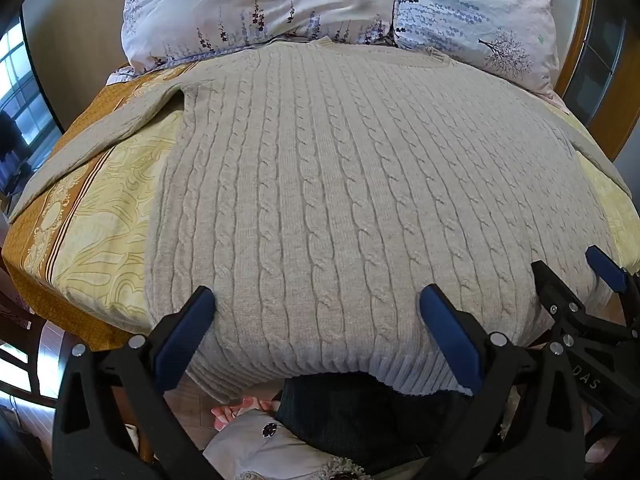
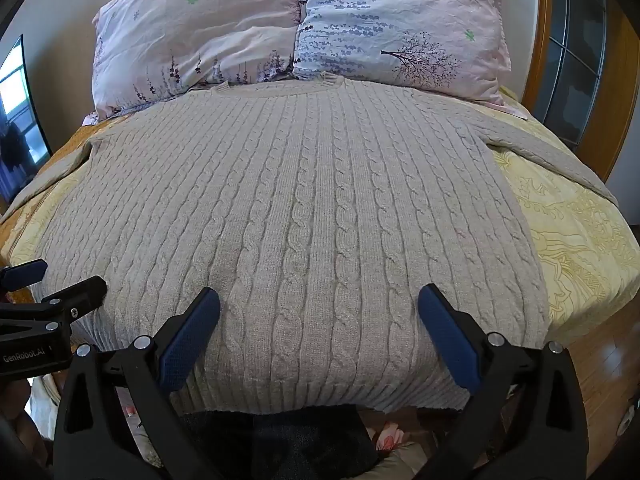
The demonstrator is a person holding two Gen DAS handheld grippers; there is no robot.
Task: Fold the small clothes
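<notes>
Both grippers, left gripper (image 1: 318, 310) and right gripper (image 2: 319, 308), hover with jaws wide and empty over the sweater's hem (image 2: 320, 396); the sweater (image 1: 340, 184) lies flat on the bed (image 2: 568, 248) below the pillows (image 2: 304, 28). Folding seems unstarted; next, grasp a side.

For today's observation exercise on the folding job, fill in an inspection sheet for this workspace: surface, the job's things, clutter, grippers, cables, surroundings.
Surface: bed with a yellow patterned cover.
Job's things: beige cable-knit sweater lying flat and unfolded, sleeves spread to both sides, hem hanging over the near edge.
Clutter: two floral pillows at the sweater's collar end.
Grippers: left gripper and right gripper, jaws wide open, poised over the hem, holding nothing.
Cables: nothing seen.
Surroundings: wooden headboard, window, wood floor.
</notes>
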